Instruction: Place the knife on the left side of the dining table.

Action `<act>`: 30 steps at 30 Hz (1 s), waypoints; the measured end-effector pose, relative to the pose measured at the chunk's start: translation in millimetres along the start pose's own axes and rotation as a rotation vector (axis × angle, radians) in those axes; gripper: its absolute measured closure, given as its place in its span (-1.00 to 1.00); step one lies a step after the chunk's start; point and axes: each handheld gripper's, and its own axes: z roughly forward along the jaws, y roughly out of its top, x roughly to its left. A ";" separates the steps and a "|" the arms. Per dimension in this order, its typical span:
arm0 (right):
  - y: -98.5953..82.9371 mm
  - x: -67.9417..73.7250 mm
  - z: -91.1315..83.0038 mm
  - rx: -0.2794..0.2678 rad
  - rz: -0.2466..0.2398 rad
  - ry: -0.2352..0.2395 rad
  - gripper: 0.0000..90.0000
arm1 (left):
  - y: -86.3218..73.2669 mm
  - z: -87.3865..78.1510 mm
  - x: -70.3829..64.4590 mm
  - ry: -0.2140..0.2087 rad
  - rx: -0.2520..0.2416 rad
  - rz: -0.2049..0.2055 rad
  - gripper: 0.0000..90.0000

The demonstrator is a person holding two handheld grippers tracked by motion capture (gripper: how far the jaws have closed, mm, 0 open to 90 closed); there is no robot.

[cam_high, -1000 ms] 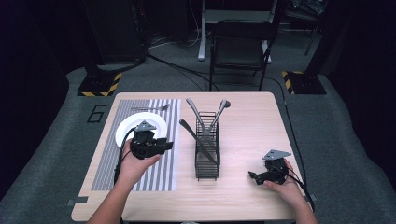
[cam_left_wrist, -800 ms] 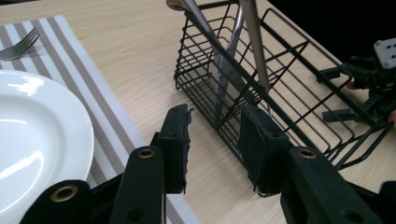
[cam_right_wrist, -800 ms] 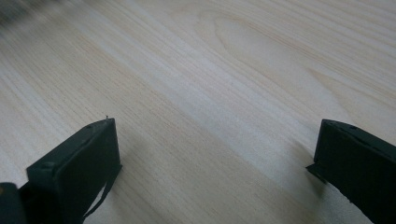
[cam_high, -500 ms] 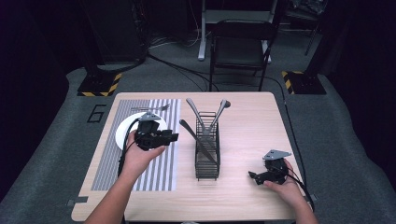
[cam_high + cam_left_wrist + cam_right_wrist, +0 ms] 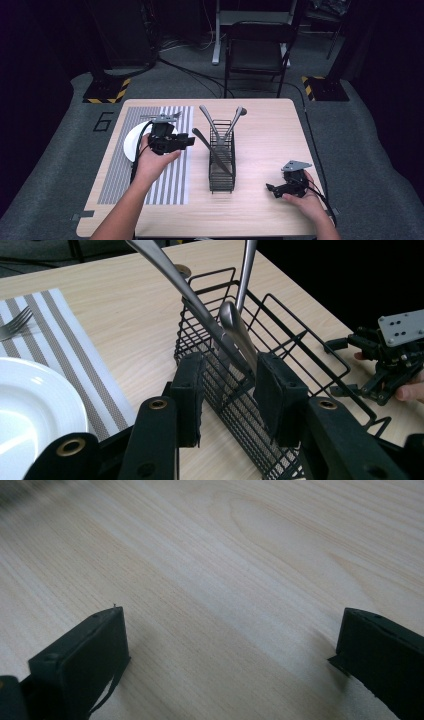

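You had moved your left gripper [image 5: 189, 141] off the white plate [image 5: 131, 145] over the last second, carrying it right across the striped placemat [image 5: 172, 176] toward the black wire cutlery basket [image 5: 221, 170], which stood at the middle of the surface [image 5: 260, 135]. In the left gripper view its fingers [image 5: 192, 390] stood partly open with nothing between them, lined up on the basket and the handle of the nearest piece of cutlery [image 5: 235, 332], which leaned up out of it among the other utensils. That shift suggested you were closing in to pull a utensil out for the place setting, where a fork [image 5: 14, 324] already lay on the placemat beyond the plate. Your right gripper [image 5: 274, 189] had stayed where it was, resting low on the bare wood near the front right corner, its fingers [image 5: 85, 650] wide apart and empty. The only readable marking was a large "6" [image 5: 102, 121] on the grey floor just left of the surface; no brand names could be made out.
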 end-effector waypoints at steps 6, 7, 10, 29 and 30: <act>0.0 0.0 0.0 0.000 0.000 -0.001 -1.00 | 6.7 4.8 -1.2 -0.015 -0.011 -0.001 0.48; 0.0 0.0 0.0 0.000 0.000 -0.001 -1.00 | 6.7 4.8 -1.2 -0.015 -0.011 -0.001 0.49; 0.0 0.0 -0.1 0.000 -0.001 -0.003 -1.00 | 10.8 8.7 -2.5 -0.018 -0.016 -0.002 0.49; 0.0 0.0 0.0 0.000 0.001 0.000 -1.00 | 17.0 23.2 -2.7 -0.007 -0.042 -0.015 0.64; 0.0 0.1 0.0 0.000 0.001 -0.001 -1.00 | 16.9 23.5 -2.7 -0.006 -0.044 -0.019 0.64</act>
